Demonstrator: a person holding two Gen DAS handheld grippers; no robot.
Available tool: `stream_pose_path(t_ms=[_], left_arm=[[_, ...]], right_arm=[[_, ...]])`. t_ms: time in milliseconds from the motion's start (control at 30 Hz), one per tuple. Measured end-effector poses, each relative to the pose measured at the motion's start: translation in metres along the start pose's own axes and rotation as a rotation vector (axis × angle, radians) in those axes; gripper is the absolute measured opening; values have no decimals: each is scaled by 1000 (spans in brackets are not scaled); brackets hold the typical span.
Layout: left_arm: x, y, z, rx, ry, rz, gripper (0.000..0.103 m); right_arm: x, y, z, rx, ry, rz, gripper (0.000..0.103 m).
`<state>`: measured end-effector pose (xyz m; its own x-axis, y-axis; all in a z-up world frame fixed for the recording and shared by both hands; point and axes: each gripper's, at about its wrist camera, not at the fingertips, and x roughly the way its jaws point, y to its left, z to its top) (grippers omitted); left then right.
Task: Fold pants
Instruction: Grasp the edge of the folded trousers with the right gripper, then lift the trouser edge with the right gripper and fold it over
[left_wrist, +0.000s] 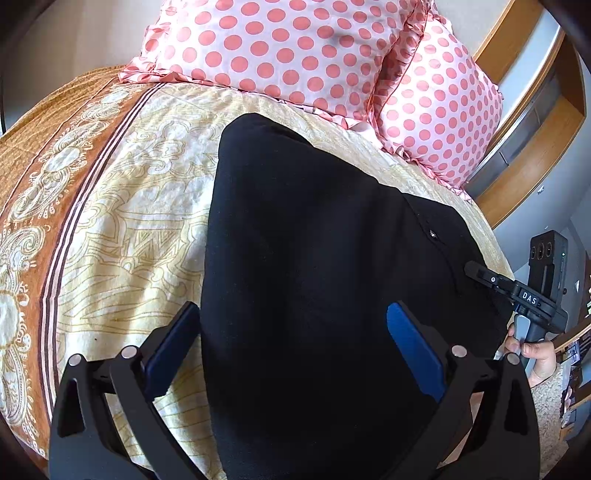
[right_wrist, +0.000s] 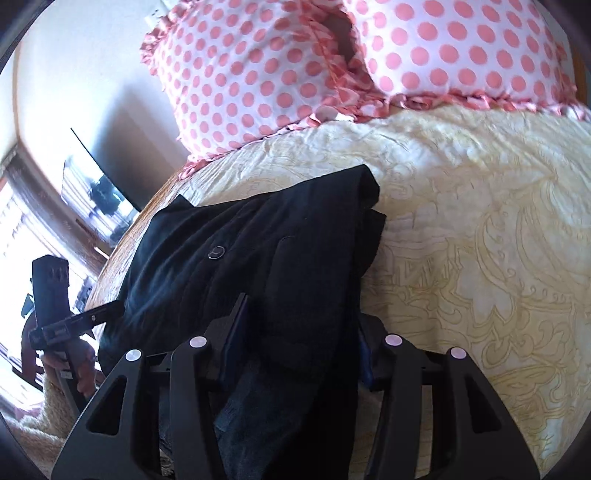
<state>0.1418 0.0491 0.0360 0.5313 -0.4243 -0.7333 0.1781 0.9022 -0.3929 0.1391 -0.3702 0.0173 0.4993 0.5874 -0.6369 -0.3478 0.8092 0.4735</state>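
Note:
Black pants (left_wrist: 314, 258) lie on the cream patterned bedspread (left_wrist: 140, 192), folded lengthwise. My left gripper (left_wrist: 291, 325) is open above them, its blue-padded fingers (left_wrist: 413, 347) spread wide over the near part of the cloth. In the right wrist view the pants (right_wrist: 258, 251) show a button and a pocket. My right gripper (right_wrist: 301, 332) has its jaws on either side of a raised fold of the pants; cloth fills the gap. The right gripper also shows in the left wrist view (left_wrist: 476, 269), its tip on the pants' right edge. The left gripper shows in the right wrist view (right_wrist: 92, 317).
Two pink polka-dot pillows (left_wrist: 295, 48) lie at the head of the bed, just beyond the pants. An orange patterned border (left_wrist: 48, 177) runs along the bed's left side. A wooden headboard frame (left_wrist: 535, 155) stands at the right. A window and TV screen (right_wrist: 99, 192) lie beyond the bed edge.

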Motion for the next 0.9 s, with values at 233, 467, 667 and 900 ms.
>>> stream_pose_path(t_ms=[233, 467, 667, 900], left_arm=[[-3, 18, 13, -100, 21, -107, 101], [7, 28, 31, -150, 53, -140, 99], [15, 28, 36, -159, 69, -84, 54], [3, 23, 38, -105, 4, -82, 10]], right_arm=[[4, -3, 0, 11, -13, 39, 36], [-10, 4, 2, -5, -81, 153, 24], [-6, -6, 1, 47, -76, 179, 24], [-10, -12, 5, 112, -112, 274, 22]])
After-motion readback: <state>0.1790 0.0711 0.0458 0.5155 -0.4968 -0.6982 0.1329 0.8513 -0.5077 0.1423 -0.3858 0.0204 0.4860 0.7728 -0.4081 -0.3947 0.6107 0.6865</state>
